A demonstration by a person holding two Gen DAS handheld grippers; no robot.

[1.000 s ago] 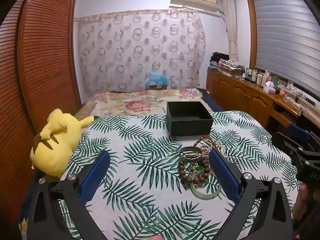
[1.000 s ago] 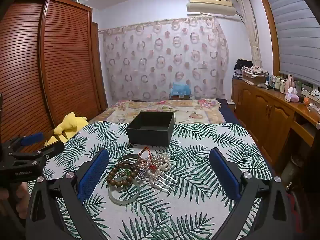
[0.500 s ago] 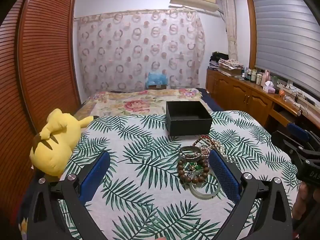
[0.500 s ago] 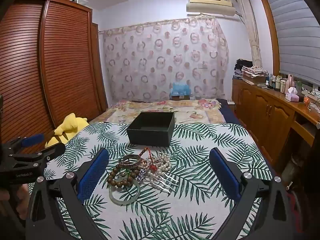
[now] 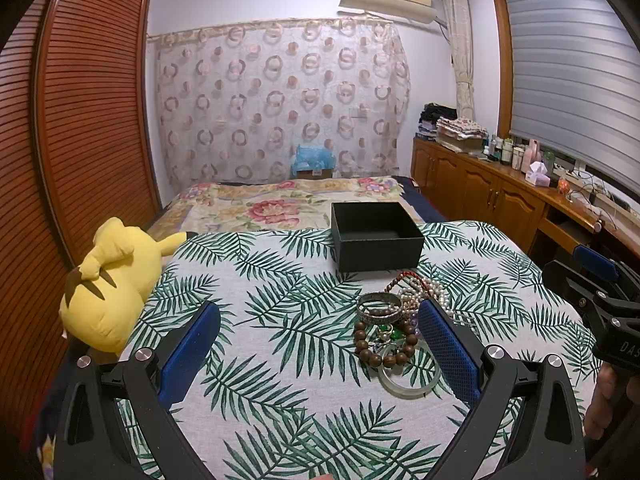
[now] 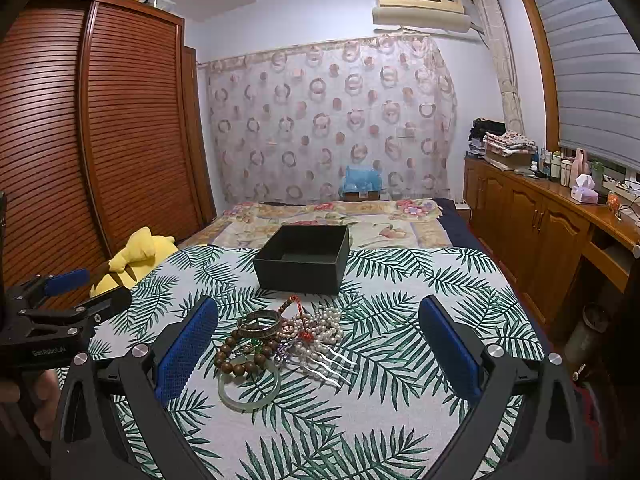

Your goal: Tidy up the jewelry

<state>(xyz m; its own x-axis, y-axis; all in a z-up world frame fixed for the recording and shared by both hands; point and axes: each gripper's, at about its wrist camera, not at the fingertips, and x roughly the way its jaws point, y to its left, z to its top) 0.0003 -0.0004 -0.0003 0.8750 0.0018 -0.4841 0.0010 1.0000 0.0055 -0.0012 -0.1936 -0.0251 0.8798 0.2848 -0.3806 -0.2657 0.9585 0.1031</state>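
Closest to me, my left gripper (image 5: 318,350) is spread wide and holds nothing; its right blue pad sits in front of the edge of the jewelry heap. My right gripper (image 6: 318,350) is likewise spread wide and empty, hovering above the cloth with the heap between its fingers but lower down and untouched.

Just past the fingertips lies the jewelry, all in one tangle on the palm-leaf tablecloth (image 6: 420,280): a pale green bangle (image 6: 248,387) nearest, a brown wooden bead bracelet (image 6: 240,356) overlapping it, a silver cuff (image 6: 259,321) behind that, then a pearl strand (image 6: 326,326) mixed with a red beaded cord (image 6: 296,310) and a clear hair comb (image 6: 326,362).

Beyond the heap stands the black box (image 6: 298,276), open, and as far as I can see its inside is bare. So I judge the sorting has not begun; every piece remains to be moved.

Both grippers face the bed at the far end, level and side by side, the left one slightly left of the heap. A yellow plush toy (image 5: 108,280) lies at the table's left edge.
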